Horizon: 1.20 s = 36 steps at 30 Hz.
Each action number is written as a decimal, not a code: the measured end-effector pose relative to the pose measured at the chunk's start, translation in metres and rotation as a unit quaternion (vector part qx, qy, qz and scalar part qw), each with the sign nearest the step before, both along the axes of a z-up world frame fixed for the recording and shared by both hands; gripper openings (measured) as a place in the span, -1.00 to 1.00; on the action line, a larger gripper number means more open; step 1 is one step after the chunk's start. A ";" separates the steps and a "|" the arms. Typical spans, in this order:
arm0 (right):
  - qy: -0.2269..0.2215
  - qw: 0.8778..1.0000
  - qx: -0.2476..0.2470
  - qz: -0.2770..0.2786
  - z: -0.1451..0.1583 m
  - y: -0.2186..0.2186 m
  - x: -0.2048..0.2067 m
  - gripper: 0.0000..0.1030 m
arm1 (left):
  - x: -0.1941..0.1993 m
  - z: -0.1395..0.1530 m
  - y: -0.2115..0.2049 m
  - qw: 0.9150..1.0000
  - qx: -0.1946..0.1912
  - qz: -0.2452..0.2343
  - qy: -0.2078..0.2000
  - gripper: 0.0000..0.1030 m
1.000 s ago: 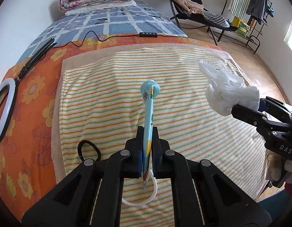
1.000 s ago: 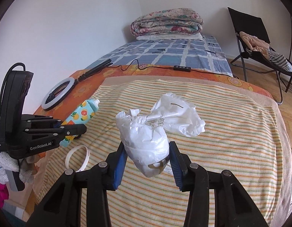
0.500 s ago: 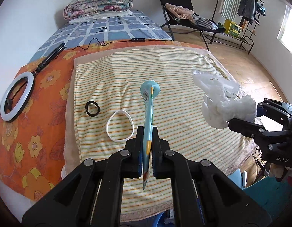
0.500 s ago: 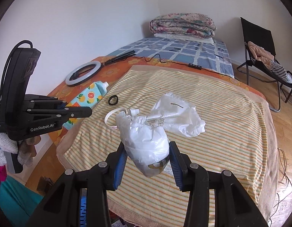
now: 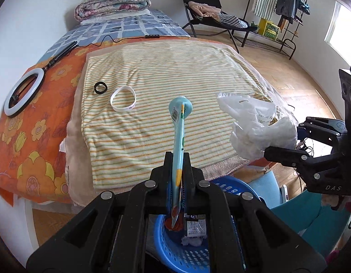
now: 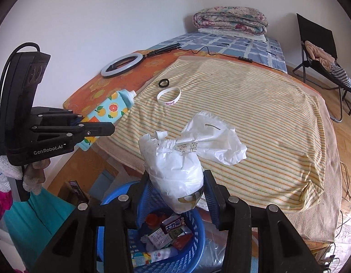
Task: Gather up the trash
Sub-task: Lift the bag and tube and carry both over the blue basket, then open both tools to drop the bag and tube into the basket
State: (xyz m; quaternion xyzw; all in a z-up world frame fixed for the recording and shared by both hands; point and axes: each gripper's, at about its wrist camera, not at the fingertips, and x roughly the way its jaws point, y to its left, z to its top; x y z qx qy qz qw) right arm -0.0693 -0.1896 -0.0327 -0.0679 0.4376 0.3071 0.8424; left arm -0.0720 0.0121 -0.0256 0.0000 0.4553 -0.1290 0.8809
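Bedside: both claws (image 5: 178,159) (image 6: 175,188) above basket (image 6: 193,257)

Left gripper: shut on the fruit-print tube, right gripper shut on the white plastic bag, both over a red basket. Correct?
Nearly. The basket is blue, not red, as the right wrist view shows. The rest stands: the left gripper is shut on the fruit-print tube, and the right gripper is shut on the white plastic bag.
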 end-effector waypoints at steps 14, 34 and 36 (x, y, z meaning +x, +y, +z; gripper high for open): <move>0.067 0.998 -0.010 0.011 -0.050 -0.009 -0.051 -0.13 | -0.054 -0.061 -0.016 0.998 -0.009 -0.010 0.058 -0.90; 0.118 0.992 -0.032 0.014 -0.103 -0.004 -0.063 -0.12 | -0.074 -0.129 -0.036 0.991 0.016 -0.030 0.128 -0.90; 0.119 0.992 -0.036 0.017 -0.106 -0.002 -0.065 -0.12 | -0.075 -0.132 -0.037 0.991 0.018 -0.032 0.131 -0.90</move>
